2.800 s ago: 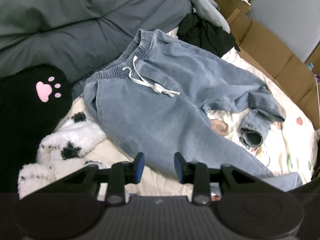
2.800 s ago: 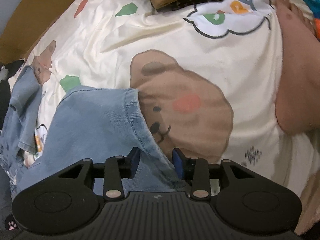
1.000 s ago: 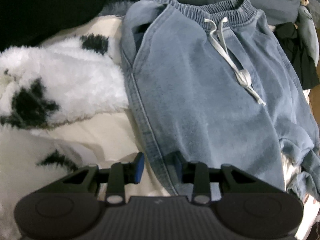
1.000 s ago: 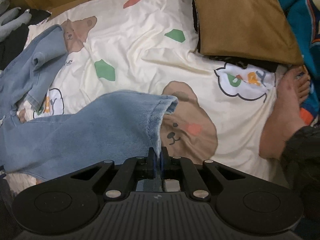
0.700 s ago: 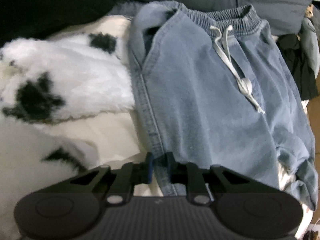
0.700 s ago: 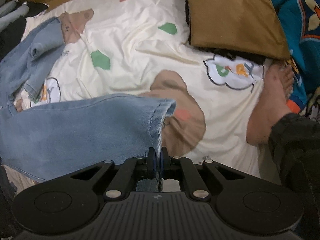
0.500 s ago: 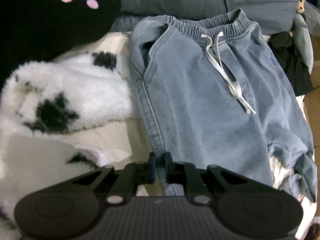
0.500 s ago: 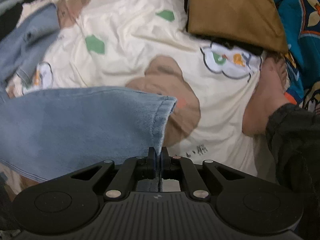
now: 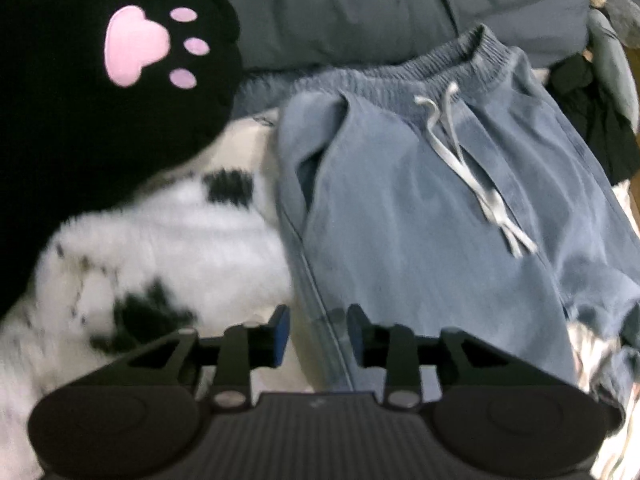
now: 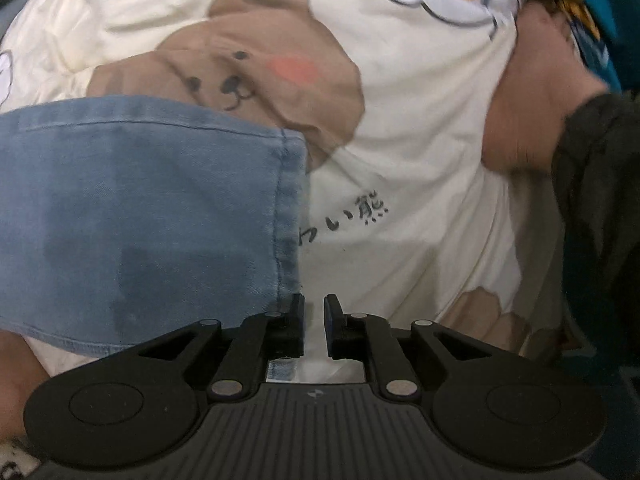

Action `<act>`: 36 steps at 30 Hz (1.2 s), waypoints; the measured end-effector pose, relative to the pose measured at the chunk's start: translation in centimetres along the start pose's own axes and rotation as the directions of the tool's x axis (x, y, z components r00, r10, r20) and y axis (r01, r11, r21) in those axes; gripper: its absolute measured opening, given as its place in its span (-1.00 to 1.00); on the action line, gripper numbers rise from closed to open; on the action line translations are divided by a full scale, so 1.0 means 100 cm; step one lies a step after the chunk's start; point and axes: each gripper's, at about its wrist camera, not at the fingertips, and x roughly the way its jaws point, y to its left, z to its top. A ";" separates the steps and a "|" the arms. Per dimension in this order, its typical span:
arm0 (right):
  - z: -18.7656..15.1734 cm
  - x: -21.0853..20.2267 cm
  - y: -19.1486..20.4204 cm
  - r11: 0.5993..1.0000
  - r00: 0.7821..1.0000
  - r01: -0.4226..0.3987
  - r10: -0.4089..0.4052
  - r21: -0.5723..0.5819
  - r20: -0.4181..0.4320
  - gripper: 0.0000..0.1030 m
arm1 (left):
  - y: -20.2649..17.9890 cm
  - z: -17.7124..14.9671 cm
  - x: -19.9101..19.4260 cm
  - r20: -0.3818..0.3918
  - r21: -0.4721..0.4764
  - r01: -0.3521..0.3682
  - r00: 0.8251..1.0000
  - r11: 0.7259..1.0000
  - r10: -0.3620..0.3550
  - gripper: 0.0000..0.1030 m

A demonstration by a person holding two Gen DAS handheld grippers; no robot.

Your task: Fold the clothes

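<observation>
jeans (image 9: 420, 216) flat, waistband far, drawstring loose | L tool (image 9: 316, 334) open astride seam | R tool (image 10: 314, 330) open beside hem

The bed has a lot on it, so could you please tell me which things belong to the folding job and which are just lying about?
For the job:
- blue jeans
- trouser leg hem
- left gripper, right gripper, jaws apart on both

Lying about:
- black paw-print cushion
- fluffy black-and-white blanket
- grey duvet
- bear-print sheet

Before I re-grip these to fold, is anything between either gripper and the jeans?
Nothing visible. The open left gripper straddles the jeans side seam; the open right gripper sits beside the leg hem.
</observation>
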 end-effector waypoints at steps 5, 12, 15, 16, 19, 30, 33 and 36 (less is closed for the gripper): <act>-0.010 0.013 0.007 0.999 0.998 -0.053 0.054 0.006 -0.025 -0.06 | 0.003 0.013 0.018 -0.010 -0.015 -0.002 1.000 1.000 0.001 -0.16; -0.031 0.053 0.007 0.998 0.990 -0.059 0.062 0.024 -0.129 -0.05 | 0.005 0.023 0.032 -0.022 -0.025 0.007 1.000 1.000 -0.008 -0.46; -0.035 0.066 0.006 0.995 0.985 -0.083 0.090 0.054 -0.147 -0.05 | 0.001 0.023 0.032 -0.020 0.004 -0.006 1.000 1.000 0.006 -0.48; -0.037 0.070 0.006 0.995 0.984 -0.086 0.093 0.054 -0.153 -0.05 | 0.000 0.023 0.032 -0.019 0.006 -0.010 1.000 1.000 0.010 -0.48; -0.040 0.077 0.002 0.990 0.981 -0.100 0.114 0.095 -0.156 -0.04 | -0.003 0.021 0.031 -0.014 0.010 -0.023 1.000 1.000 0.023 -0.49; -0.049 0.075 0.003 0.977 0.954 -0.172 0.197 0.126 -0.225 -0.56 | -0.017 0.022 0.013 0.001 0.070 -0.047 0.999 0.996 0.047 -0.73; -0.052 0.063 0.001 0.980 0.952 -0.153 0.180 0.125 -0.246 -0.57 | -0.022 0.020 0.002 0.009 0.105 -0.051 0.999 0.993 0.050 -0.77; -0.052 0.046 0.002 0.986 0.951 -0.139 0.158 0.090 -0.265 -0.58 | -0.029 0.027 -0.004 0.004 0.107 -0.040 0.999 0.993 0.040 -0.80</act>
